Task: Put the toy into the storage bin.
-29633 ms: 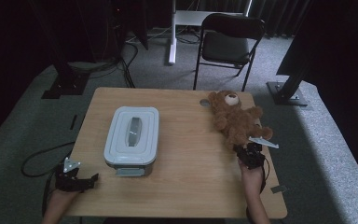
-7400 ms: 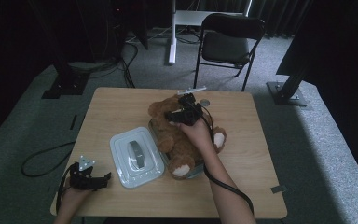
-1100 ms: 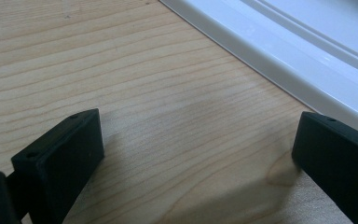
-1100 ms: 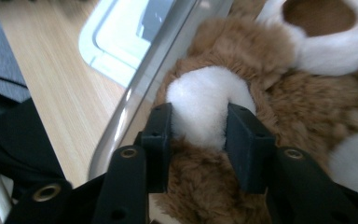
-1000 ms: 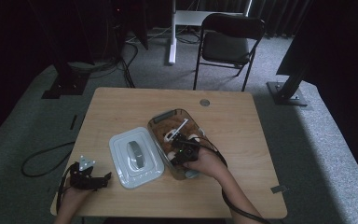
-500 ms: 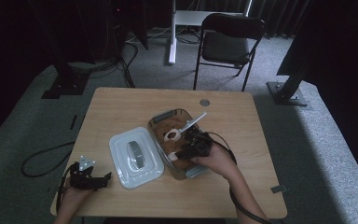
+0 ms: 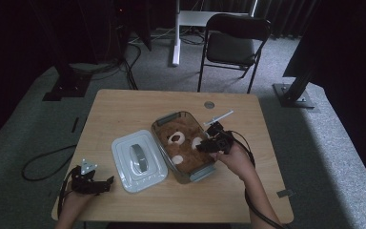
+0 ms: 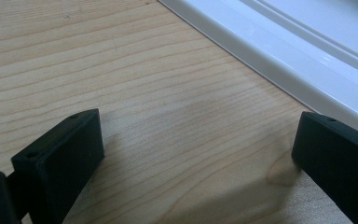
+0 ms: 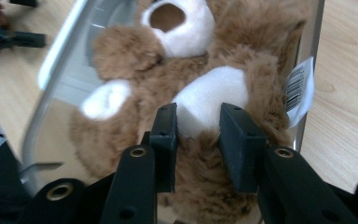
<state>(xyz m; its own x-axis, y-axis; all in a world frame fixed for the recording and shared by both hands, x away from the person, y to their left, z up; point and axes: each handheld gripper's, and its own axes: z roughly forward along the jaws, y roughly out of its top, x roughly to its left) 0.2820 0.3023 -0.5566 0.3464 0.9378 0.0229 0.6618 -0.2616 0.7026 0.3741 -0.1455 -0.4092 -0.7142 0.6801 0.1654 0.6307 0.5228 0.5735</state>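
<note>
Inside the container (image 7: 164,119), the teddy bear's (image 9: 200,84) face stays hidden.

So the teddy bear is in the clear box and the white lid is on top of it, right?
Not quite. The teddy bear is in the clear box, but the white lid is off. It lies flat on the table beside the box, on its left in the high view.
</note>
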